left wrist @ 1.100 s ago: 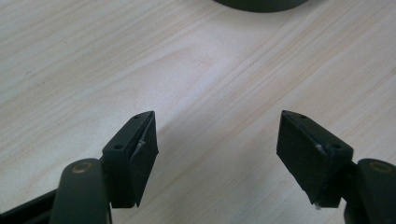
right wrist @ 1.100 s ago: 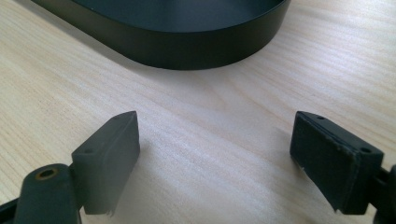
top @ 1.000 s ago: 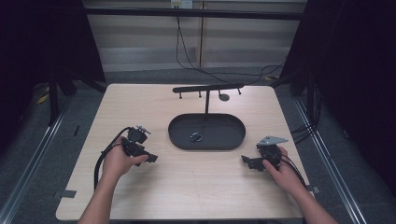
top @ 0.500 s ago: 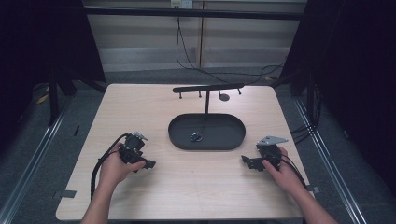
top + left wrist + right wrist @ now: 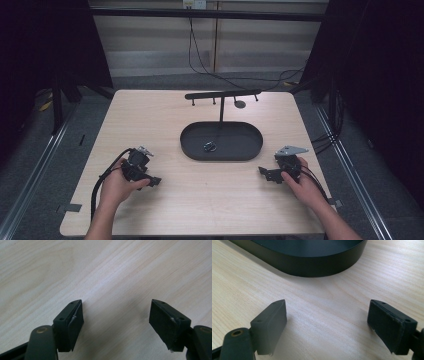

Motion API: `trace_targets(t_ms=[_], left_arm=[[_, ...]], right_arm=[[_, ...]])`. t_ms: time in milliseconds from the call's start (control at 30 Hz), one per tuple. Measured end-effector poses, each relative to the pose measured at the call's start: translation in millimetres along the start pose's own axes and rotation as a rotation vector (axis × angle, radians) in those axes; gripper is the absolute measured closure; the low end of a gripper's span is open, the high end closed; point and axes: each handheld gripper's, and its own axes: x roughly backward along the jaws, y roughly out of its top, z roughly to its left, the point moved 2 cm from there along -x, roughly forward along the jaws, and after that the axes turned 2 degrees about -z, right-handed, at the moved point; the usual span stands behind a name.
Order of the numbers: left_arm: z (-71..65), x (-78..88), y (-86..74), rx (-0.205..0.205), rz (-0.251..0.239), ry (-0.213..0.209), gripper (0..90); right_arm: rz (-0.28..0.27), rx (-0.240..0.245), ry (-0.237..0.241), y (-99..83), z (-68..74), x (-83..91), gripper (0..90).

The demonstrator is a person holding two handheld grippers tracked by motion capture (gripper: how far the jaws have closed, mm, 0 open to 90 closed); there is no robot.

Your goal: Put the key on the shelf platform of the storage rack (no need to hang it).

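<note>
- Counting from the high view, I have two grippers on one wooden bench (image 5: pixel 200 200): my left gripper (image 5: pixel 154 181) at about 8 o'clock, my right gripper (image 5: pixel 264 173) at about 4 o'clock.
- Left fingers (image 5: pixel 71 325) stand wide apart with bare wood between them; nothing is held.
- Right fingers (image 5: pixel 270 322) also stand wide apart over bare wood, empty, pointing toward the tray wall.
- One black oval tray (image 5: pixel 192 147) sits at the bench's centre, well apart from my left gripper, near my right one; its dark wall (image 5: pixel 312 265) shows at 12 o'clock in the right gripper view, cut off by the top edge.
- One small metallic item (image 5: pixel 210 146) lies inside the tray, left of centre; too small for me to say what it is.
- One black T-shaped stand (image 5: pixel 222 95) rises from the tray's far side, with four short pegs under its bar; a round piece (image 5: pixel 240 104) appears below its right half, hard to make out.
- Both forearms are cut off at 6 o'clock.
</note>
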Motion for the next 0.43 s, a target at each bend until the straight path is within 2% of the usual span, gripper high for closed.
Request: trace_targets(t_ms=[433], left_arm=[[0.2, 2.1, -3.4, -0.004, 0.018, 0.023, 27.4]], right_arm=[[0.003, -0.007, -0.002, -0.4, 0.9, 0.6, 15.6]])
